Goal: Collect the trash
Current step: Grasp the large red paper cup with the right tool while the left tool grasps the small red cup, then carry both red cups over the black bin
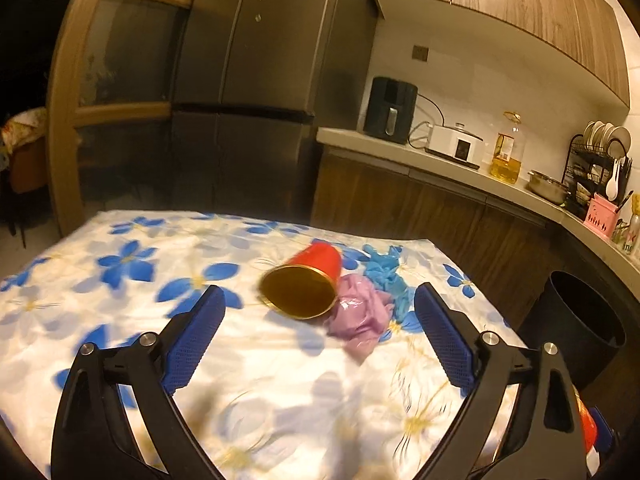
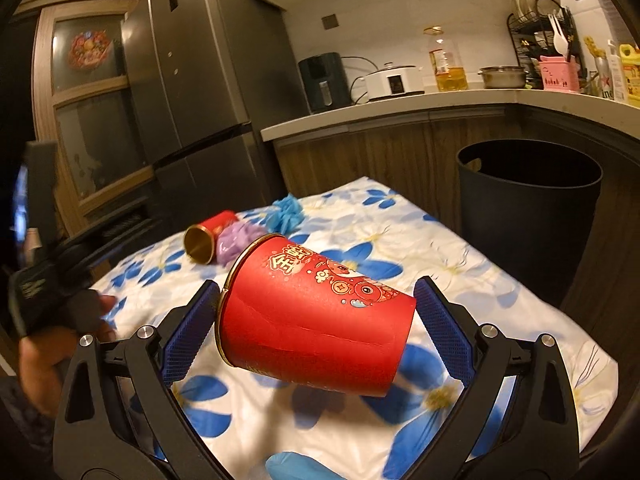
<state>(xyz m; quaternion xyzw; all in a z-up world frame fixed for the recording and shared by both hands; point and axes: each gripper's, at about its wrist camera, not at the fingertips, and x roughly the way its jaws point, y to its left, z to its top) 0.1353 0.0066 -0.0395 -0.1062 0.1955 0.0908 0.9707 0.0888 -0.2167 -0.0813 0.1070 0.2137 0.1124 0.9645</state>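
Note:
A red paper cup (image 1: 308,276) with a gold inside lies on its side on the flowered tablecloth (image 1: 120,276), mouth toward me. A crumpled purple wrapper (image 1: 360,318) and a blue crumpled piece (image 1: 384,274) lie against it on the right. My left gripper (image 1: 320,292) stands open just short of the cup, nothing between its pads. In the right wrist view my right gripper (image 2: 316,292) is shut on a printed red cup (image 2: 316,320), held sideways above the cloth, rim against the left pad and base against the right.
A black bin (image 2: 528,208) stands on the floor off the table's right edge, also the black bin (image 1: 576,320) in the left view. Beyond are a fridge (image 1: 248,92) and a counter (image 1: 440,160) with appliances. A blue piece (image 2: 296,466) lies near the front edge. A hand (image 2: 44,344) holds the left gripper.

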